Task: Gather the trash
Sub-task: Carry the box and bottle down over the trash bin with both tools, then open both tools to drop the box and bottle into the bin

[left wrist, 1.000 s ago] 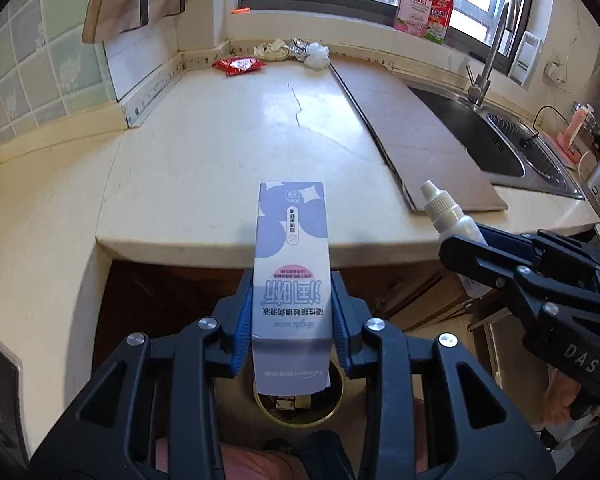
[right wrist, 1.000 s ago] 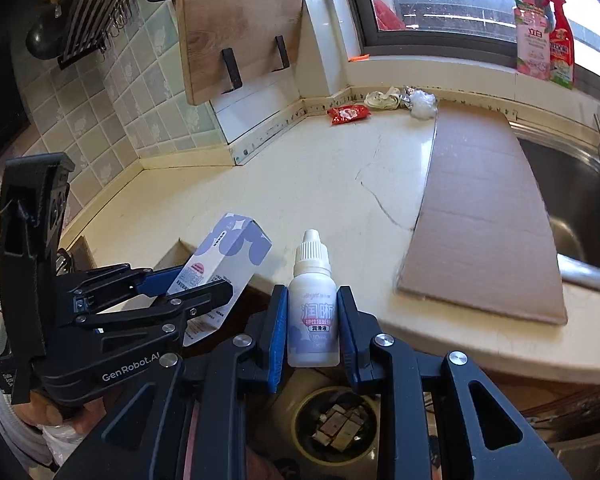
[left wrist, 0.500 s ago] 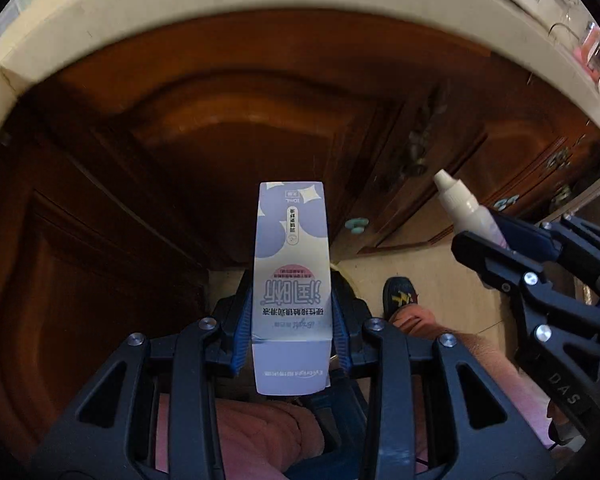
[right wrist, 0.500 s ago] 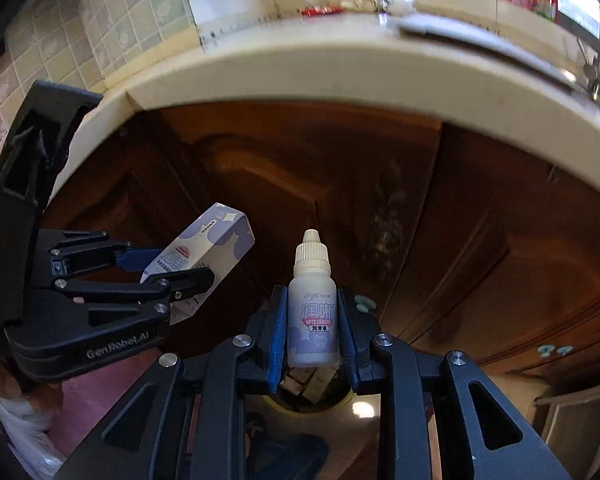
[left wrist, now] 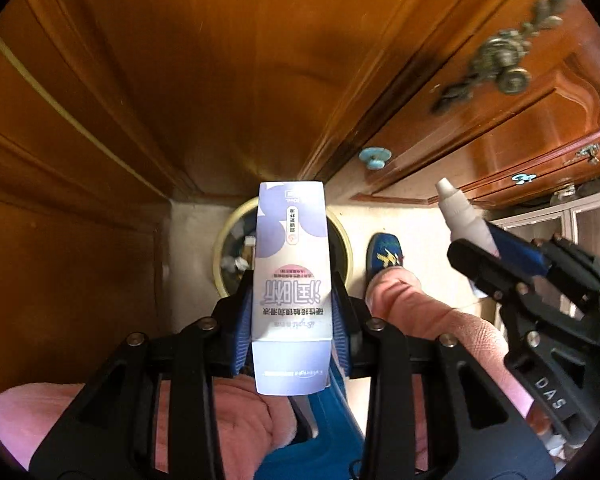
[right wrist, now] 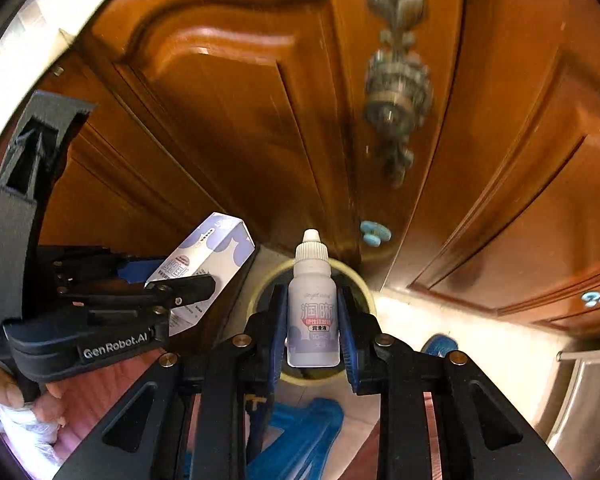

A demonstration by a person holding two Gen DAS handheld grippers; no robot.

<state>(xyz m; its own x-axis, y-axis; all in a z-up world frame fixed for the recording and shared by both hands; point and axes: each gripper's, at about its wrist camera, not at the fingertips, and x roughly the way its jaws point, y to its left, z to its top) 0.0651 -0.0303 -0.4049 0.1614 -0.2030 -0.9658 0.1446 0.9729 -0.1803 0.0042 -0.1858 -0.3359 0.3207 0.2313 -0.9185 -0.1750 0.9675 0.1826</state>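
Holding your left gripper (left wrist: pixel 291 312) clamped on the carton (left wrist: pixel 290 280), right gripper (right wrist: pixel 312 328) pinching the dropper bottle (right wrist: pixel 312 312), above the bin (left wrist: pixel 340 236) at 12 o'clock.

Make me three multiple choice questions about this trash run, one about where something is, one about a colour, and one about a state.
1. Where is the round trash bin?
A. on the floor below the box
B. on a shelf
C. inside a drawer

2. What colour is the small round cabinet knob?
A. red
B. light blue
C. black

3. What is the right tool doing?
A. open and empty
B. shut on the dropper bottle
C. shut on a spoon

Answers: 1 A, the bin's rim shows on the floor behind the purple and white box held by the left tool. 2 B, the knob is pale blue against brown wood. 3 B, both pads press the bottle's sides.
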